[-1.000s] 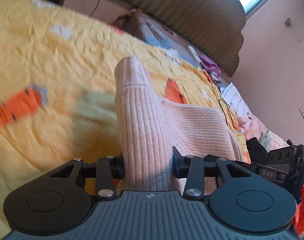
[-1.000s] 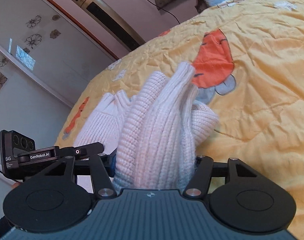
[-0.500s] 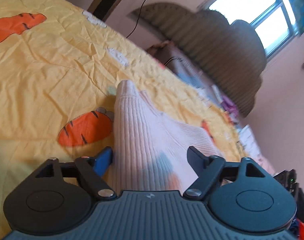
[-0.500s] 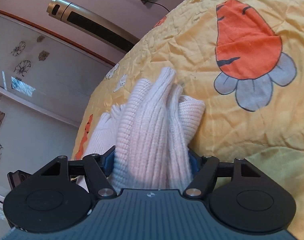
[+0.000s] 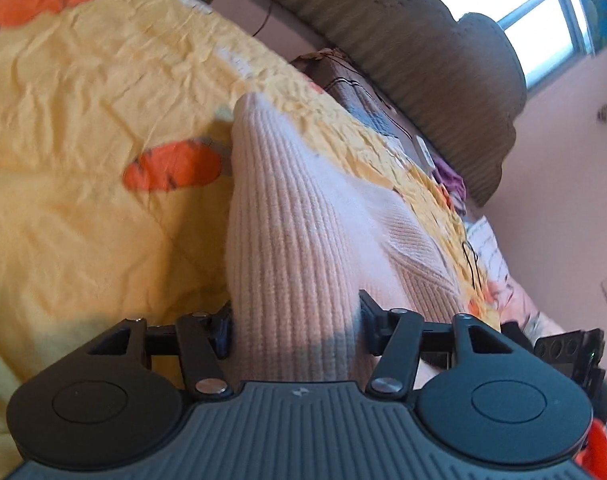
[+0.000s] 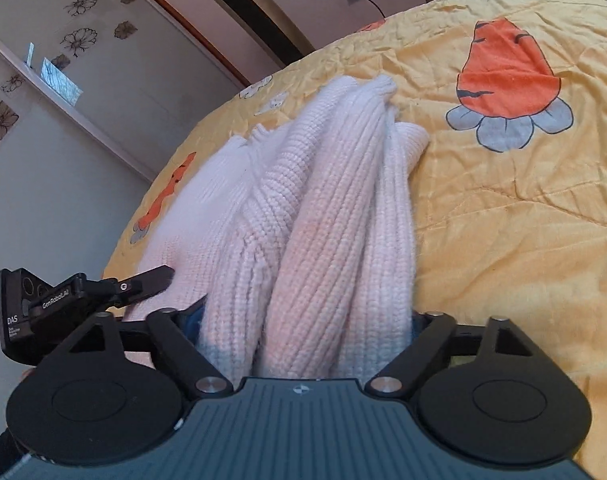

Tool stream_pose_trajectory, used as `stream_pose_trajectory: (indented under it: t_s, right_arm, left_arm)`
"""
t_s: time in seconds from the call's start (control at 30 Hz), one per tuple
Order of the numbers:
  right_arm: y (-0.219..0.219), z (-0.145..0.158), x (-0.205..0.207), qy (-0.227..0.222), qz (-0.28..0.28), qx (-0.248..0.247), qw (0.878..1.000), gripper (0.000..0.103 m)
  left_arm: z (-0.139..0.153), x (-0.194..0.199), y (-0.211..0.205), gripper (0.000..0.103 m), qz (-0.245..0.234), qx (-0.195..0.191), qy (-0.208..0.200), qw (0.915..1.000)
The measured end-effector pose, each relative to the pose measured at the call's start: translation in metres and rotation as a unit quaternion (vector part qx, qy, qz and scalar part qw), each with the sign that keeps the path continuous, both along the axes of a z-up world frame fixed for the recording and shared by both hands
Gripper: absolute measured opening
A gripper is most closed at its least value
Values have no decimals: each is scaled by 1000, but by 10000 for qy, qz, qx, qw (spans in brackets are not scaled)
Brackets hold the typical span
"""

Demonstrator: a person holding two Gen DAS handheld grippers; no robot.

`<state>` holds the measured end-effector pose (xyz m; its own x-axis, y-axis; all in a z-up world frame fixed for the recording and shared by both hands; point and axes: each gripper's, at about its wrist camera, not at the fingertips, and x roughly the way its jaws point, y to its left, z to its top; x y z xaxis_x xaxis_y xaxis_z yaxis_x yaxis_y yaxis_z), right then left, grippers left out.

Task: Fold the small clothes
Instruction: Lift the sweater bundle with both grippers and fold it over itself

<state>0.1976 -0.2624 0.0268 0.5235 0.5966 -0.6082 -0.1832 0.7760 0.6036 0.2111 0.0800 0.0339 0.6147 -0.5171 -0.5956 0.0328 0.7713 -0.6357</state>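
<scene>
A pale pink ribbed knit sweater [image 5: 287,208] lies on the yellow carrot-print quilt [image 5: 83,120]. A raised fold of it runs back between the fingers of my left gripper [image 5: 293,320]. Those jaws are closing, and both pads touch the knit. In the right wrist view a thick bunch of the same sweater [image 6: 323,200] fills my right gripper [image 6: 303,320], which is shut on it with the pads against both sides. The left gripper's body [image 6: 63,300] shows at the left of that view, close to the sweater's edge.
The quilt [image 6: 503,220] spreads wide to the right of the sweater. A padded grey-green headboard [image 5: 423,52] stands at the far end, with pillows and loose clothes [image 5: 447,168] below it. A wardrobe with flower decals [image 6: 43,120] stands beyond the bed's edge.
The left jaws swung wide off the fold half a second ago and have come back in onto it. The right gripper moved, and its bunch of knit now sits wider between the jaws.
</scene>
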Motion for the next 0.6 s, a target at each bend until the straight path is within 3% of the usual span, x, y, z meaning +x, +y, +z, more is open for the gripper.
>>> stream_pose_trajectory:
  t_s: [0.03,0.13,0.27,0.33,0.43,0.5,0.6]
  right_arm:
    - [-2,5,-3,-5,-2,85,10000,68]
    - [-3,15,-18,-49,116,226,9997,66]
    - [-5,-9,-30,22,33,392,9992,66]
    - [-11,-15,-29,108,-160,680,9975,74]
    - [-16,-10,-30,346,-327,814,9955,78]
    - [-21,-2,-36,328,-331,791,9958,81]
    - [-29,2,-49,238,-298,761,9964,92]
  left_arm:
    - [8,-4,0,57,-81,165,-12,9998]
    - [4,-13,0,57,-155,321,79,9993]
    - [-13,-25,3,74,120,299,-139,9994]
    - [-11,-32,6,80,281,202,-69,9994]
    - [-6,-49,12,84,290,135,-67,9995]
    - [-5,-58,11,86,287,331,-110,9990]
    - [-1,-67,-5,87,308,933,-397,9944]
